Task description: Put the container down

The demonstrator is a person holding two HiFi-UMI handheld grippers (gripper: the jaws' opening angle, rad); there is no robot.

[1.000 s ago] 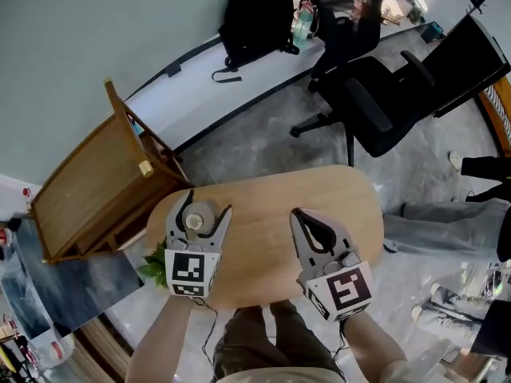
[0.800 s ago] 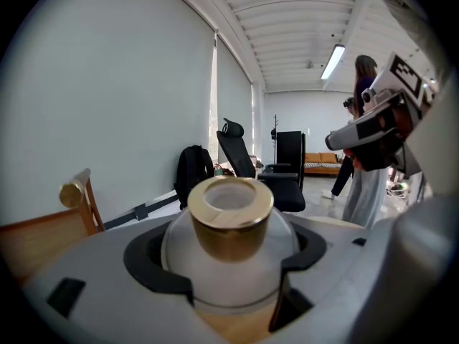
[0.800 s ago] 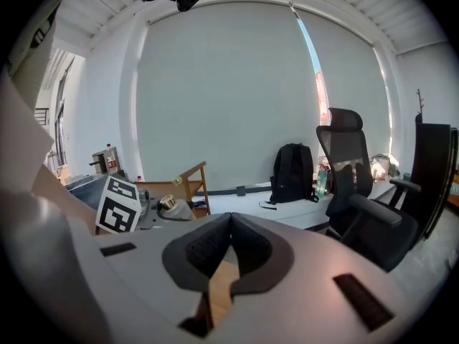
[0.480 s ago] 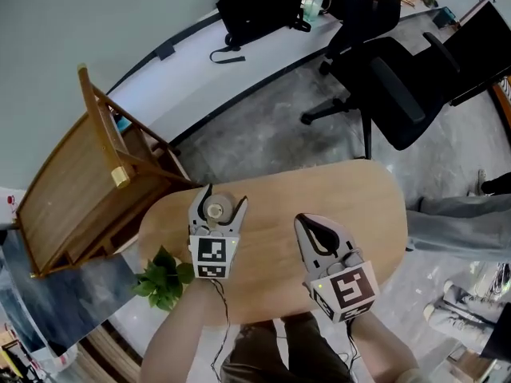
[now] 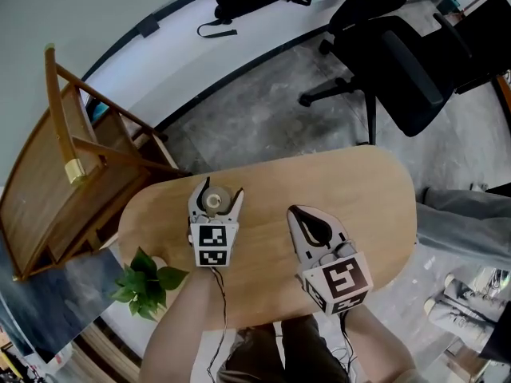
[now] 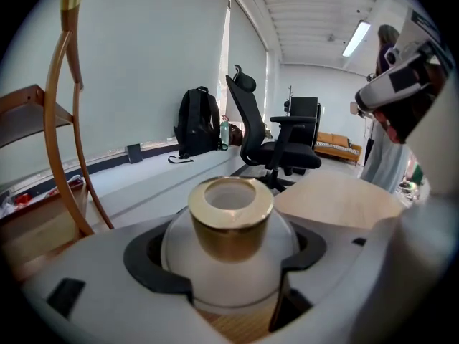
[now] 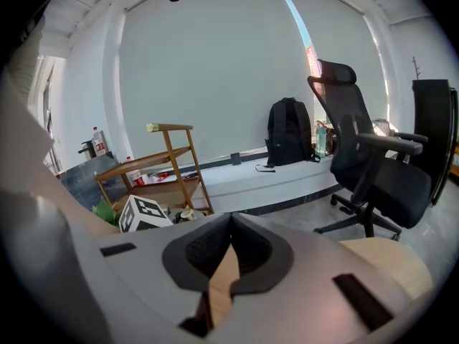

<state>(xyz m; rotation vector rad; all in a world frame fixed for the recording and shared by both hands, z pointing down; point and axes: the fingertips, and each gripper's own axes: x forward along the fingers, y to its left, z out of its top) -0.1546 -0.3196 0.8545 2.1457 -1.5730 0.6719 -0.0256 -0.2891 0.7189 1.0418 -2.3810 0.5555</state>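
Note:
The container (image 6: pixel 229 253) is a small white rounded jar with a gold neck (image 6: pixel 230 221). My left gripper (image 5: pixel 215 199) is shut on it, jaws clasping its white body on both sides. In the head view the container (image 5: pixel 214 202) sits low over the left part of the oval wooden table (image 5: pixel 351 206); whether it touches the top I cannot tell. My right gripper (image 5: pixel 307 223) hovers over the table's middle, jaws closed together with nothing between them, tips meeting (image 7: pixel 228 264). The left gripper's marker cube (image 7: pixel 147 213) shows in the right gripper view.
A small green plant (image 5: pixel 144 282) stands at the table's near-left edge. A wooden shelf cart (image 5: pixel 60 178) is close on the left. A black office chair (image 5: pixel 399 62) stands beyond the table, and a black backpack (image 6: pixel 195 124) rests on the white ledge by the wall.
The head camera has tilted, so the table sits higher in frame. My left gripper, still holding the container, has shifted slightly right and forward. The right gripper stays shut in about the same place.

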